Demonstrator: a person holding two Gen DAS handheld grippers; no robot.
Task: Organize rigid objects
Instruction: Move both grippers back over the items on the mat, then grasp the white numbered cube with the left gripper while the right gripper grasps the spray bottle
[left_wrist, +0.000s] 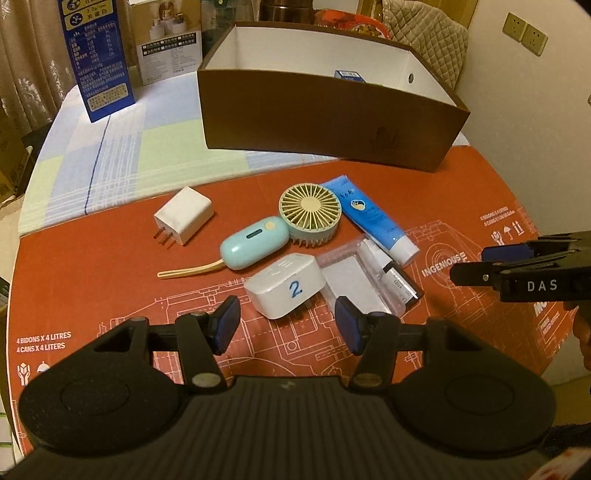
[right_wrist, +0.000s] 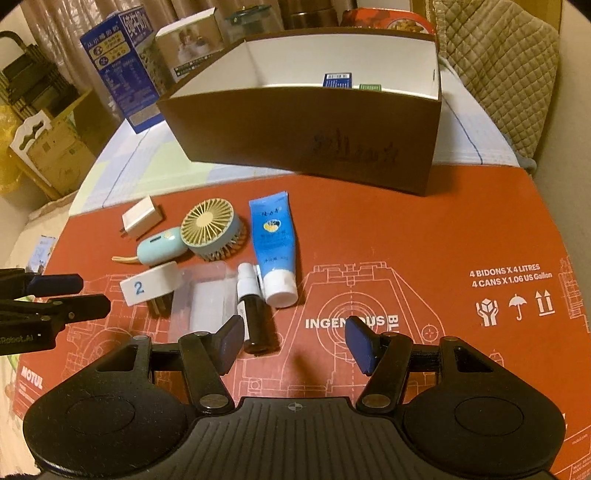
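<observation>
both claws (left_wrist: 287, 325) (right_wrist: 295, 341) spread, empty — brown box (left_wrist: 332, 122) contents mostly hidden behind its wall, clear case (right_wrist: 207, 299) blurred

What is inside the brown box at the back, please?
Inside the brown box, near its right end, the tops of a blue packet and a green one show. Its front wall hides the floor and anything lower.

table (left_wrist: 110, 155) under red cardboard sheet (left_wrist: 110, 258), brown box (left_wrist: 314, 122)
</observation>
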